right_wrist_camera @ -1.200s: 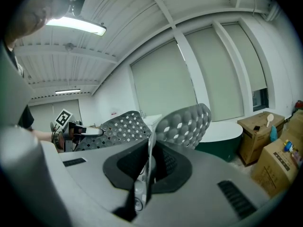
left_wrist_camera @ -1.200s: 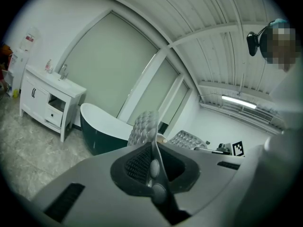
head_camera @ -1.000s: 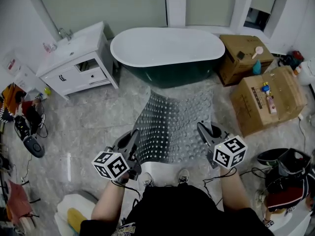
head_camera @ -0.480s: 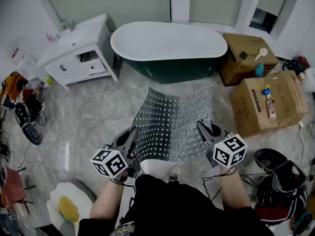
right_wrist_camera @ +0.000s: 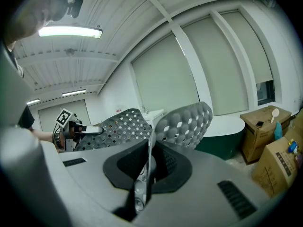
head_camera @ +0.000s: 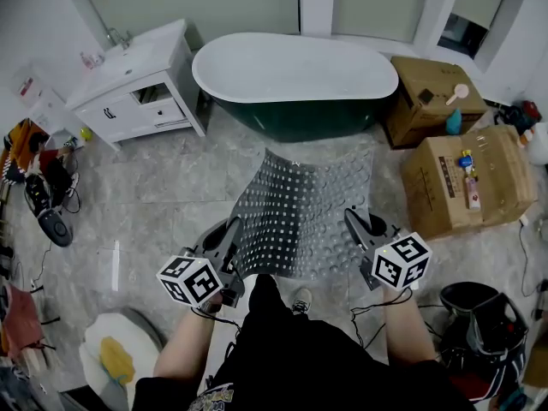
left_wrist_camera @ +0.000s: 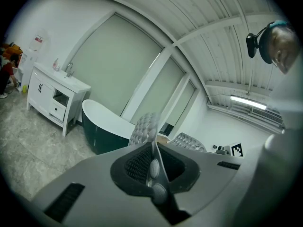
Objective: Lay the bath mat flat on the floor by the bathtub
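The grey bath mat (head_camera: 304, 208), perforated and bumpy, hangs in the air in front of the dark green bathtub (head_camera: 295, 71), its far edge drooping toward the floor. My left gripper (head_camera: 231, 236) is shut on the mat's near left corner. My right gripper (head_camera: 355, 225) is shut on the near right corner. In the left gripper view the mat (left_wrist_camera: 144, 129) runs edge-on between the closed jaws of the left gripper (left_wrist_camera: 152, 148). The right gripper view shows the mat (right_wrist_camera: 184, 119) curling up from the pinched jaws of the right gripper (right_wrist_camera: 147, 145).
A white vanity cabinet (head_camera: 137, 92) stands left of the tub. Cardboard boxes (head_camera: 467, 178) with small items on top line the right side. A black bag (head_camera: 484, 336) sits at the lower right, clothes and shoes (head_camera: 38, 195) at the left. The floor (head_camera: 163, 191) is grey marble tile.
The person has stepped forward a little; one shoe now shows below the mat instead of two. The mat's far edge has moved slightly closer to the tub. Both grips are unchanged.
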The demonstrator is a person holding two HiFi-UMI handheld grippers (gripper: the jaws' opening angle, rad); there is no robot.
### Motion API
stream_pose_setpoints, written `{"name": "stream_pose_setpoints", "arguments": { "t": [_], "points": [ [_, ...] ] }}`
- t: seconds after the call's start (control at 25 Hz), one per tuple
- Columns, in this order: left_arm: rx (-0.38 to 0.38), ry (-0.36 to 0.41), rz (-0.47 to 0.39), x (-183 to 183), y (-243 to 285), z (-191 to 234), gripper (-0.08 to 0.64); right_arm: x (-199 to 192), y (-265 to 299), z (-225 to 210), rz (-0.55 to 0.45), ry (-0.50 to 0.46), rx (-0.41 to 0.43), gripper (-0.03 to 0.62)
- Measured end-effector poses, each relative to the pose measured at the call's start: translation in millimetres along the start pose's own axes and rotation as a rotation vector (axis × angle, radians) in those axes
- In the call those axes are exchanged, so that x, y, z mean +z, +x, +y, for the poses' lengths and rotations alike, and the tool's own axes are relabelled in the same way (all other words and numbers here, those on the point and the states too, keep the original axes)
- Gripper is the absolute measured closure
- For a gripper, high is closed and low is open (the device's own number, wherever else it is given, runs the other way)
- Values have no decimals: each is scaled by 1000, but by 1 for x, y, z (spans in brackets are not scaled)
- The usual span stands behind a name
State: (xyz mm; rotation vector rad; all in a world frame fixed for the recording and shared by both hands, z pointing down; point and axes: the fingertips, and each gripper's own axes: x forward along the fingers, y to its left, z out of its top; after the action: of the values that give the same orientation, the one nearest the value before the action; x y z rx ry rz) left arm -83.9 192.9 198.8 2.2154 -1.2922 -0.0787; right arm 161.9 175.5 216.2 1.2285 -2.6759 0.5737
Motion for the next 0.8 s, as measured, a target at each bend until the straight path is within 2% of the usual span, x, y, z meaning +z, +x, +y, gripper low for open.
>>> {"name": "stream_pose_setpoints", "arguments": {
  "t": [0.2,0.36,0.52,0.68,0.8],
  "points": [
    [-8,-11,6,8,20,18,529,6,23,-12,10,0,-12,561],
    [-16,-25,7,14,57,35,529,12,47,-39,20,2,-23,561],
    [-30,-34,13,36,74,64,529,25,82,-45,31,9,-44,561],
    [-31,-32,14,52,113,82,529,38,114,-75,40,22,-51,561],
    [-34,-40,9,68,128,107,529,47,145,-81,48,26,-58,561]
  ]
}}
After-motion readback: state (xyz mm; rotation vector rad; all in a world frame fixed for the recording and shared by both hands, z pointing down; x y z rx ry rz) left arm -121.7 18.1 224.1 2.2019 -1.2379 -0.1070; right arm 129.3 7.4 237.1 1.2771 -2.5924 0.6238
